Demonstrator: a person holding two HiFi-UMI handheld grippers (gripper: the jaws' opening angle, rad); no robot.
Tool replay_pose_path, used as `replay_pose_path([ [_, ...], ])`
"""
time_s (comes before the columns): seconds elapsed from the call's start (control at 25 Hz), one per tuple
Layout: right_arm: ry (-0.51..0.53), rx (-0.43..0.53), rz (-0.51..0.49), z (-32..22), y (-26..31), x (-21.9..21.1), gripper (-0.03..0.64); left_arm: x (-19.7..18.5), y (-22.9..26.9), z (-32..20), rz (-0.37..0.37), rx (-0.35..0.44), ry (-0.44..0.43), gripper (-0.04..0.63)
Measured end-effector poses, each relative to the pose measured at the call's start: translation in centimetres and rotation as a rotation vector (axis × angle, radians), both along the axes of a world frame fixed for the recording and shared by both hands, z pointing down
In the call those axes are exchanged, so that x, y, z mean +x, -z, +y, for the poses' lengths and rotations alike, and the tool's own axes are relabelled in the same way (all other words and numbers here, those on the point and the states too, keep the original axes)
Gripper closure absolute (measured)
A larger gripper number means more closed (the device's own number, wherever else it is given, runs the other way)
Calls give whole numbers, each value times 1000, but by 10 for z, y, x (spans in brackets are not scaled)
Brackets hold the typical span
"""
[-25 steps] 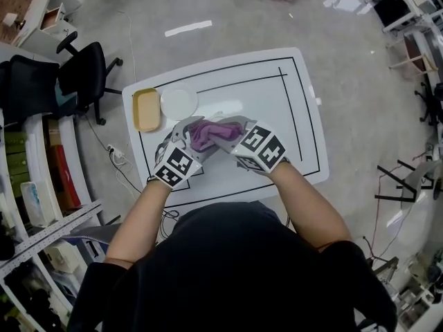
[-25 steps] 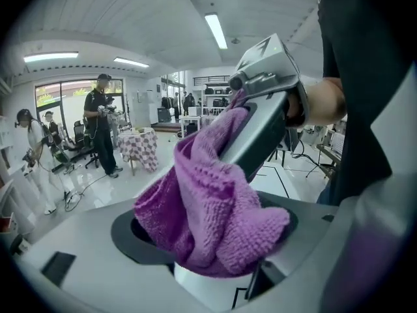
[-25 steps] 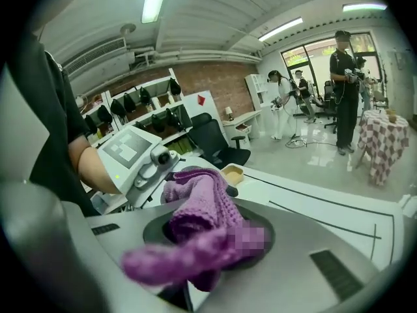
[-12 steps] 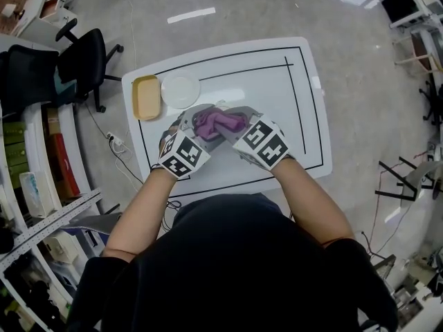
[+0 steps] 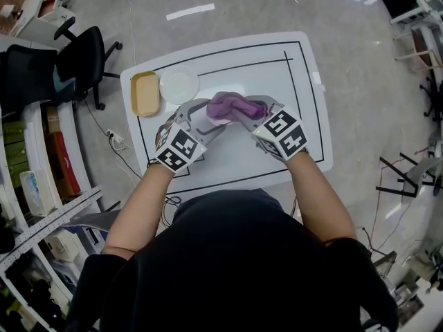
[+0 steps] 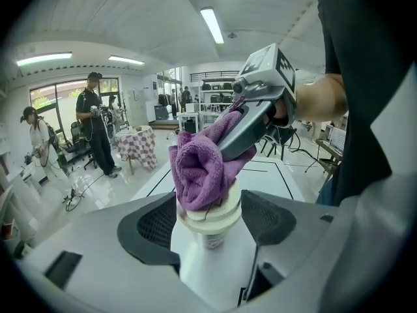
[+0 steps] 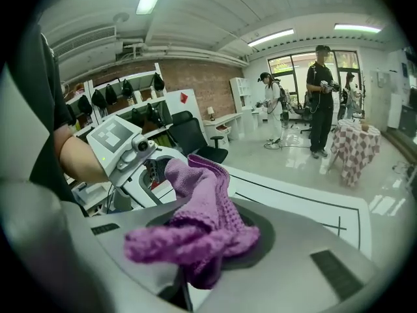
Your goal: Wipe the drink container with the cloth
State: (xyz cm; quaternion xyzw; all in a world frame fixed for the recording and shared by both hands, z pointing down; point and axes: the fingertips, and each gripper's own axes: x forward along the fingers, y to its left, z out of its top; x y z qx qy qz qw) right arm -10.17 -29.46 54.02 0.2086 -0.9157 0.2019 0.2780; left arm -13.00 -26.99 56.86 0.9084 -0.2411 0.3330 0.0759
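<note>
Your right gripper (image 7: 202,246) is clamped on the bunched purple cloth (image 7: 199,217), pressing it down on the lid of the drink container (image 6: 207,225). Your left gripper (image 6: 210,206) holds the container between wide-set jaws that have just been closing on it, apparently steadying it over the white counter (image 5: 277,68) against the wipe's push; a yellow tray (image 5: 145,93) and white plate (image 5: 179,86) stand apart at the far left corner

Grey floor (image 5: 360,102), office chair (image 5: 79,64), seemingly brick wall (image 7: 195,83)
</note>
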Motion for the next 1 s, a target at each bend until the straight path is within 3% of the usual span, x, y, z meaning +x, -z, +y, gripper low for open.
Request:
replay_pose_path([
  [0.28, -141, -51, -40, -12, -11, 37, 537, 3, 0, 0, -3, 1, -11, 259],
  [0.56, -225, -67, -83, -10, -16, 41, 537, 1, -1, 1, -8, -4, -12, 265],
  [0.76, -349, -20, -158, 4, -3, 70, 537, 1, 16, 2, 73, -9, -13, 275],
  [1.0, -383, -45, -82, 60, -33, 102, 538, 5, 31, -10, 118, -36, -34, 372],
])
